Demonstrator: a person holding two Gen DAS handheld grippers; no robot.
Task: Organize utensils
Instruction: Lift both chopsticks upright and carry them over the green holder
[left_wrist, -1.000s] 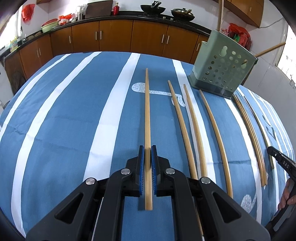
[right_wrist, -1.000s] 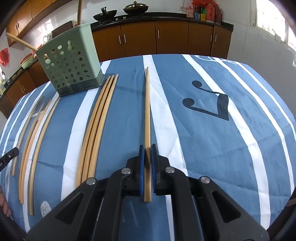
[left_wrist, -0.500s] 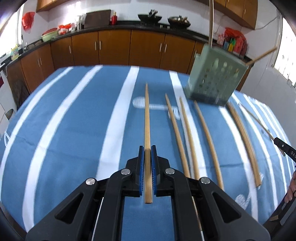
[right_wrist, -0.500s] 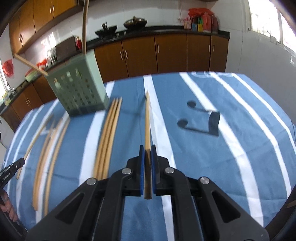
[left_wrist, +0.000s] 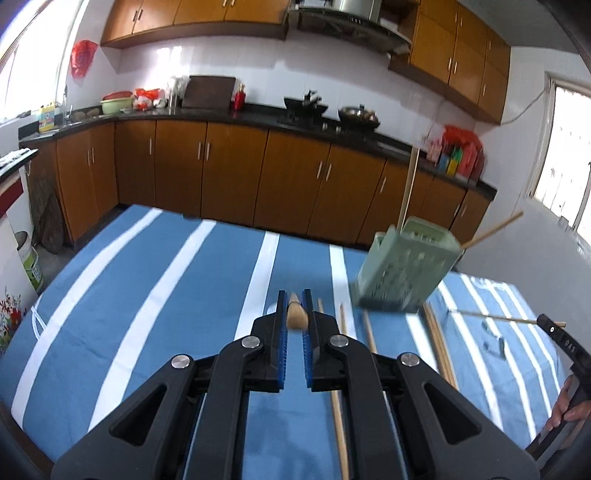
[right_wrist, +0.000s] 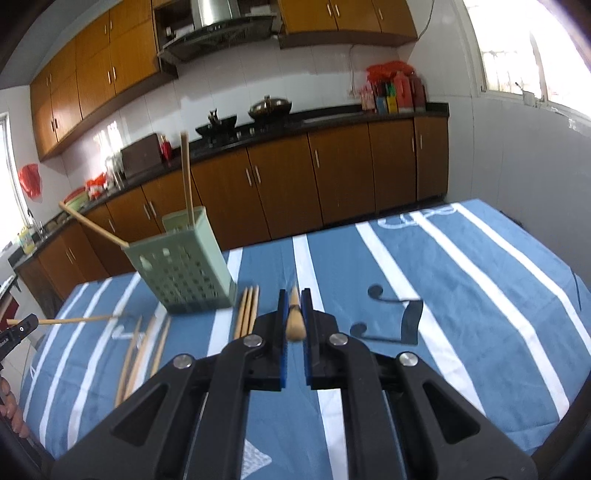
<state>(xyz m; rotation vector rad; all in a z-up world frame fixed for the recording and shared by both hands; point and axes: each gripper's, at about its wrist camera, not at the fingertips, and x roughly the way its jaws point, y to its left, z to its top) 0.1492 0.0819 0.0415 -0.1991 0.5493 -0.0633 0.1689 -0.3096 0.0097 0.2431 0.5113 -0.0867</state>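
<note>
Chopsticks (left_wrist: 371, 334) lie in loose rows on the striped cloth (left_wrist: 147, 295) at lower centre, waiting, I judge, to join the two that already lean out of the green holder (left_wrist: 402, 271) at right of centre. Your left gripper (left_wrist: 294, 323) is clamped on one chopstick (left_wrist: 295, 314), seen end-on at centre. Your right gripper (right_wrist: 293, 321) pinches another (right_wrist: 294, 317) the same way, with the holder at its left.
</note>
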